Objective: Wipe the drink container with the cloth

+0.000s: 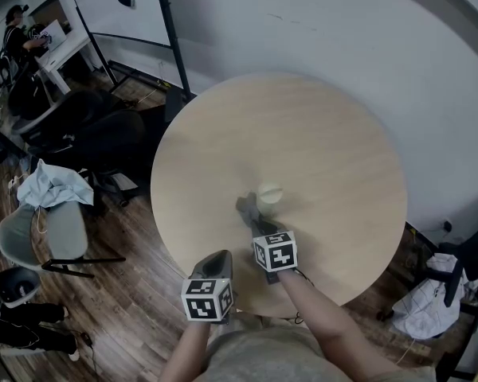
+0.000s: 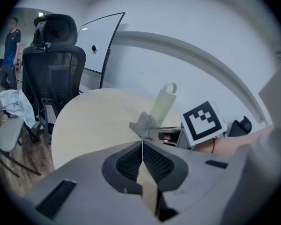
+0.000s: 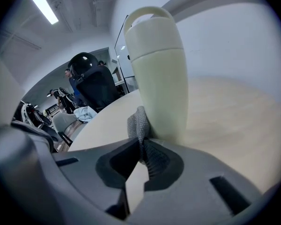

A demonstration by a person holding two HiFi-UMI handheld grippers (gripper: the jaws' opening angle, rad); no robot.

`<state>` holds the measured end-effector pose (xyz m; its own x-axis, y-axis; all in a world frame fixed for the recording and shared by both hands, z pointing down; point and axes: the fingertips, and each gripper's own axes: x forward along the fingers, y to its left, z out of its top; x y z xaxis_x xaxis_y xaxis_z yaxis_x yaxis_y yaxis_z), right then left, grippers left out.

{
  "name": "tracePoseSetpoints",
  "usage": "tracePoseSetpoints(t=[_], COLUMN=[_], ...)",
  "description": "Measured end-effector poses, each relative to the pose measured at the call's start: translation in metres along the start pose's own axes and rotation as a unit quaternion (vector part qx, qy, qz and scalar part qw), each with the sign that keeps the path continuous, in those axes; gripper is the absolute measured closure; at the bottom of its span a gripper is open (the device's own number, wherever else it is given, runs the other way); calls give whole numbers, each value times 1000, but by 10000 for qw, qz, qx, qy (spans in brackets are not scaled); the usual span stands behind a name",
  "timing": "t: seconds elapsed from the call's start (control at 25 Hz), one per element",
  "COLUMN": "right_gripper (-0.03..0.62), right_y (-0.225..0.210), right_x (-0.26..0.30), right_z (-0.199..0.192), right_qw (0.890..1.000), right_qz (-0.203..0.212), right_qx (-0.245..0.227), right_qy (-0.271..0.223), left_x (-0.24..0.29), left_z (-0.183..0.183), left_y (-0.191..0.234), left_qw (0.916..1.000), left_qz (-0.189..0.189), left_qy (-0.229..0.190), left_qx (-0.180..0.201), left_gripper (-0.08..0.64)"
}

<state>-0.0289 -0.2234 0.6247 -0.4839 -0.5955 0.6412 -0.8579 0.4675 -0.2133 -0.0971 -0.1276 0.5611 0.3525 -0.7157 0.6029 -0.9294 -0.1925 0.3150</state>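
Observation:
A pale cream drink container (image 1: 269,192) with a loop lid stands upright near the middle of the round wooden table (image 1: 319,134). My right gripper (image 1: 255,223) is shut on a grey cloth (image 1: 248,208), which it holds against the container's near-left side. In the right gripper view the cloth (image 3: 139,124) rises from the closed jaws and touches the container (image 3: 159,74) low down. My left gripper (image 1: 215,264) hangs at the table's near edge, shut and holding nothing. In its own view it (image 2: 142,146) looks at the cloth (image 2: 143,123) and container (image 2: 163,105).
Black office chairs (image 1: 103,138) stand left of the table, and a grey chair with a light cloth (image 1: 54,189) stands further left. A whiteboard (image 1: 119,6) leans at the back. A white bag (image 1: 426,301) lies on the floor at the right.

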Motion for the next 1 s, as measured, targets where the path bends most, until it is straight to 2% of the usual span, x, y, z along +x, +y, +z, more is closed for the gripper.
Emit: tracePoseSetpoints(t=[0.48,0.76,1.0], right_gripper=[578,578,578], right_y=[-6,3,12], right_x=[5,-19,-60], right_z=[-20,-15,-5], right_qw=[9996,9998,9980], right_qz=[-134,-137,-103], right_qx=[17,169,356], right_qy=[246,-51,-511], left_x=[-7,-16,-25], left_z=[-3,-7,-10], left_y=[0,-2,-10], left_qw=[10000,9999,9995], left_qz=[-20,-98,-203], left_qy=[2,-29,-77], left_qx=[20,103,219], left_gripper=[556,556,555])
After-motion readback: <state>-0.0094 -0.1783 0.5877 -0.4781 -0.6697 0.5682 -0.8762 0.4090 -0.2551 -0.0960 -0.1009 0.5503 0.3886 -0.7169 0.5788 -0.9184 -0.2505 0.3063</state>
